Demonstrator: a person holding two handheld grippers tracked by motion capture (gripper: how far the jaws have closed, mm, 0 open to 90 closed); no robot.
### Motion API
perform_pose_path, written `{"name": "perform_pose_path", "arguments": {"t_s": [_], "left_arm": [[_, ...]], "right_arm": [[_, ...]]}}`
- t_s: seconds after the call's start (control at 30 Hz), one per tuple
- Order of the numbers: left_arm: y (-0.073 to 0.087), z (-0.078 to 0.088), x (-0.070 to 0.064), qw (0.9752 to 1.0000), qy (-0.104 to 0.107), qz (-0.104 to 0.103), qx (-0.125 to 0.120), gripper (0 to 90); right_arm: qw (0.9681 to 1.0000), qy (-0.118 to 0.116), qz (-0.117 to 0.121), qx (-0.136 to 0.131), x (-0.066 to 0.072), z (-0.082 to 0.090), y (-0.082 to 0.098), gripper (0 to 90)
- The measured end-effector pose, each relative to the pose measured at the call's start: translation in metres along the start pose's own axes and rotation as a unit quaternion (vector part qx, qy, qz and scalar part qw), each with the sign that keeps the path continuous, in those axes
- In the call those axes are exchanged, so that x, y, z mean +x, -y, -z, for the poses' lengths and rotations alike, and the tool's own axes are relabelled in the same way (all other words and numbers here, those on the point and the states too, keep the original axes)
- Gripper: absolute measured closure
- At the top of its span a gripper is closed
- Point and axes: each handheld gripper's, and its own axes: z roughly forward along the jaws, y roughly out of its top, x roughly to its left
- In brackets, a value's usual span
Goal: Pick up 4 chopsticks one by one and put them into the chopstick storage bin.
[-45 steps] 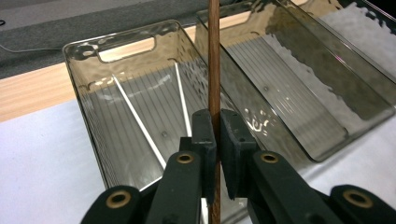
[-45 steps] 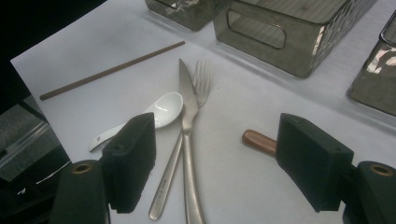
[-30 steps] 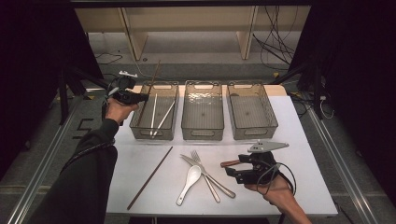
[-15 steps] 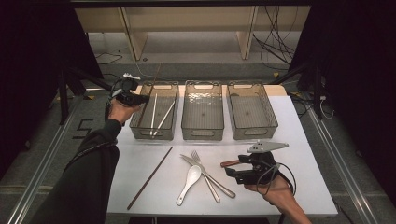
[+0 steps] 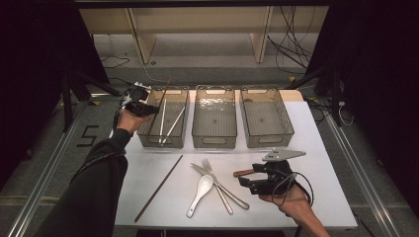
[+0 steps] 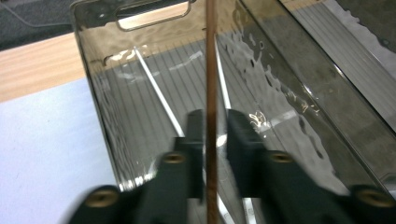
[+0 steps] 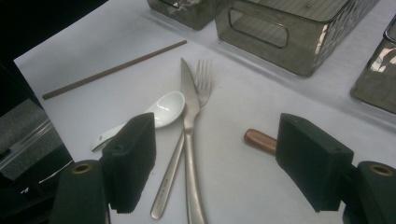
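I am holding the left gripper [image 5: 143, 107] over the near-left corner of the left bin [image 5: 148, 139], at about 10 o'clock on the table [image 5: 326, 197] in the high view. A brown chopstick [image 6: 211, 70] is standing between its jaws, running straight up toward 12 o'clock in the left gripper view and leaning toward 1 o'clock in the high view. The jaws have just been opening; a thin gap is showing on each side of the stick, so the pads [image 6: 195, 135] are no longer pressing on it. Two white chopsticks [image 5: 168, 123] are lying along the bottom of that bin.

I am keeping the right gripper [image 5: 249, 180] at about 4 o'clock on the table, jaws wide apart and pointing toward 9 o'clock, nothing between them. A brown wooden handle [image 7: 260, 140] is lying just inside the right pad in the right gripper view.

On the white table surface: a second brown chopstick [image 5: 159, 187] is lying at 7 o'clock, slanting toward 1 o'clock; a white ceramic spoon [image 5: 200, 194], a steel knife [image 5: 220, 186] and a steel fork [image 5: 217, 185] are crossing one another near 6 o'clock. The middle bin [image 5: 214, 143] and right bin [image 5: 267, 143] are standing in a row at 12 to 1 o'clock
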Motion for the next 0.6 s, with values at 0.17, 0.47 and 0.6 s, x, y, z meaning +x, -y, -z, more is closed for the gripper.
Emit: {"name": "perform_pose_path", "arguments": {"t_s": [0.17, 0.47, 0.6], "left_arm": [[0.001, 0.012, -0.003, 0.9999, 0.014, 0.008, -0.001, 54.8], [0.022, 0.050, -0.025, 0.9981, 0.060, 0.012, -0.001, 30.4], [0.035, 0.062, -0.036, 0.9980, 0.064, -0.003, 0.002, 26.9]], "right_arm": [[1.0000, -0.001, 0.000, 0.000, 0.000, 0.000, 0.000, 29.7], [1.0000, 0.001, -0.003, -0.003, 0.000, 0.002, 0.000, 29.7], [1.0000, 0.001, -0.002, -0.002, 0.000, 0.001, 0.000, 29.7]]}}
